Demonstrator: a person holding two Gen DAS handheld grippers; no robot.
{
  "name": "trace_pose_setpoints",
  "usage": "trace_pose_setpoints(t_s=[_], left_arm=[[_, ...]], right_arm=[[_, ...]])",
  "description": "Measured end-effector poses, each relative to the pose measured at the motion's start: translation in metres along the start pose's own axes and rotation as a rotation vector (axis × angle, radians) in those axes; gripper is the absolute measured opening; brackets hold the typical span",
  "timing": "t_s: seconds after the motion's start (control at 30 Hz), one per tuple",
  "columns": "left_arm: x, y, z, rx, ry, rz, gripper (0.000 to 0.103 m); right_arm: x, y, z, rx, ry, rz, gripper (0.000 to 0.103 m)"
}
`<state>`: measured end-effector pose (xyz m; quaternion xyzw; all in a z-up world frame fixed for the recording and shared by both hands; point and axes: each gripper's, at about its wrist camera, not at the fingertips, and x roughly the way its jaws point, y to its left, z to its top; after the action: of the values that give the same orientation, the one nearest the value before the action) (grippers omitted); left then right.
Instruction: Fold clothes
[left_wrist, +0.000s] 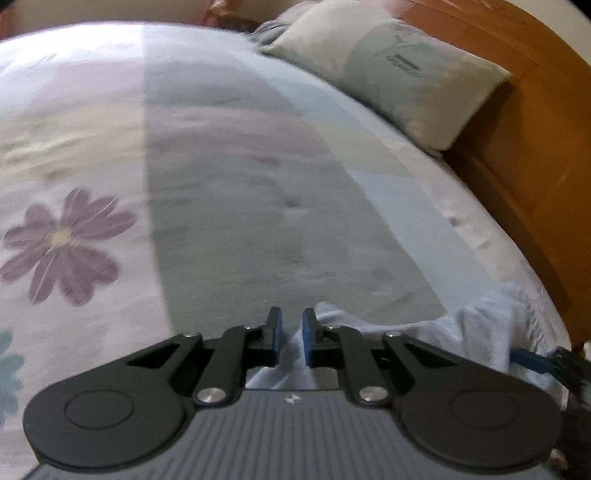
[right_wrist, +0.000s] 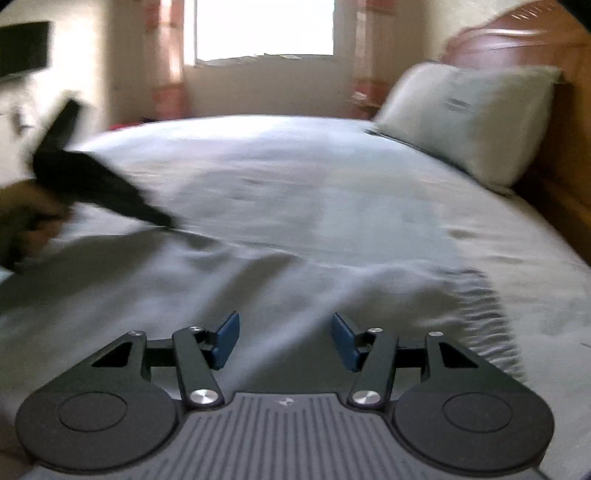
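The left wrist view shows the left gripper (left_wrist: 291, 338) with its blue pads drawn close together, pinching a fold of the pale blue-white garment (left_wrist: 480, 325); the cloth runs between the pads and spreads to the right of the gripper, where a blue pad of the right gripper (left_wrist: 532, 360) enters at the frame's edge. Only this view reveals the bedspread's (left_wrist: 92, 147) pastel blocks and the purple flower print (left_wrist: 64, 245) to the left of the gripper, with a wooden headboard (left_wrist: 535, 147) ahead and to the right. The right wrist view shows the right gripper (right_wrist: 286, 341) with its pads spread apart and nothing pressed between them, hovering over the same garment (right_wrist: 221, 280), which here appears grey and lies rumpled directly ahead of and beneath the gripper, its fringed edge (right_wrist: 487, 321) to the right. Only this view shows the left gripper (right_wrist: 103, 192) from outside, blurred, ahead and to the left, its tip at the cloth's far edge and held by a hand (right_wrist: 26, 221). Both views include the pillow (right_wrist: 469, 118) ahead and to the right. Beyond the bed, the right wrist view alone shows a bright window (right_wrist: 264, 29) flanked by pinkish curtains (right_wrist: 170, 59) and a dark object (right_wrist: 24, 46) on the left wall.
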<state>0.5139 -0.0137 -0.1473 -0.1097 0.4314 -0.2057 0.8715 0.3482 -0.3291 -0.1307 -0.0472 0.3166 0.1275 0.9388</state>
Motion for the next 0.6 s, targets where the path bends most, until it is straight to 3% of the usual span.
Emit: trace_pose_setpoints(t_s=[0.03, 0.1, 0.23, 0.33, 0.37, 0.43, 0.5, 0.6], left_arm=[[-0.005, 0.003, -0.001, -0.011, -0.007, 0.012, 0.009], [-0.022, 0.002, -0.002, -0.004, -0.033, 0.014, 0.009], [-0.055, -0.027, -0.011, 0.08, -0.073, -0.099, 0.009], [-0.041, -0.051, -0.026, 0.131, 0.025, -0.187, 0.01], [-0.032, -0.055, -0.033, 0.145, 0.056, -0.185, 0.011], [-0.014, -0.056, -0.039, 0.15, 0.076, -0.108, 0.011], [-0.003, -0.043, -0.039, 0.116, 0.02, -0.009, 0.009], [-0.005, -0.027, -0.031, 0.027, -0.018, 0.017, 0.005]], right_arm=[[0.005, -0.009, -0.001, 0.014, 0.023, -0.024, 0.052], [0.0, -0.019, 0.001, 0.038, 0.021, -0.018, 0.052], [-0.029, -0.007, 0.001, 0.005, -0.032, -0.04, 0.064], [-0.038, -0.002, -0.004, 0.043, -0.031, -0.001, 0.064], [-0.038, -0.001, -0.007, 0.051, -0.021, 0.003, 0.064], [-0.036, -0.002, -0.014, 0.064, 0.005, -0.008, 0.064], [-0.035, -0.005, -0.022, 0.053, 0.023, -0.078, 0.064], [-0.045, -0.016, -0.031, 0.026, 0.026, -0.16, 0.057]])
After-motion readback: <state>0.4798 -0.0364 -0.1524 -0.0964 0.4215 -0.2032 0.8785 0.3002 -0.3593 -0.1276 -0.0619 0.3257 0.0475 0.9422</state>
